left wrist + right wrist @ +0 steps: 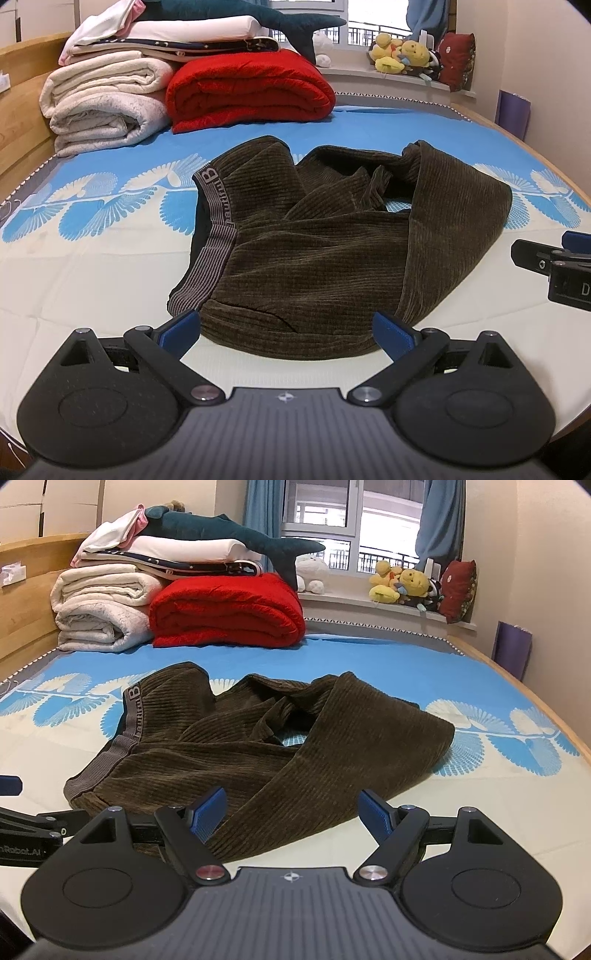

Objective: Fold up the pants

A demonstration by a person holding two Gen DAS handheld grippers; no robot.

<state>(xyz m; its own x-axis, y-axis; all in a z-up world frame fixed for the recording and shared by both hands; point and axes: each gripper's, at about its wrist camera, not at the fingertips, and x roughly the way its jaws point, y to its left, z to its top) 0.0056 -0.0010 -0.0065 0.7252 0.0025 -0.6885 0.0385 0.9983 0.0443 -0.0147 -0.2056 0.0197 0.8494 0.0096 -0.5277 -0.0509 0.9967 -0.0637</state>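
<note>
Pants (pixel 332 254): dark brown ribbed pair, crumpled in a loose heap in the middle of the bed (pixel 92 288), on the pale front part of the sheet where the blue pattern begins.
Waistband (pixel 216 229): grey striped band with lettering, at the left of the heap in both views.
Left gripper (pixel 286 332): jaws spread wide, nothing between the blue pads; the near hem of the pants lies just beyond and between the fingertips, but whether it touches them cannot be told.
Right gripper (pixel 295 814): jaws apart, holding nothing; a trouser leg runs down toward its left pad.
Left view only: the right gripper's tip enters at the right edge, beside the pants.
Right view only: part of the left gripper shows at the lower left edge; the window (pixel 354 528) and blue curtains (pixel 264 513) show far more fully.
Background, both views: red blanket (pixel 251 92) and a pile of folded white bedding (pixel 103 99) at the headboard, a stuffed shark (pixel 229 535) on top, plush toys (pixel 402 585) on the sill.
</note>
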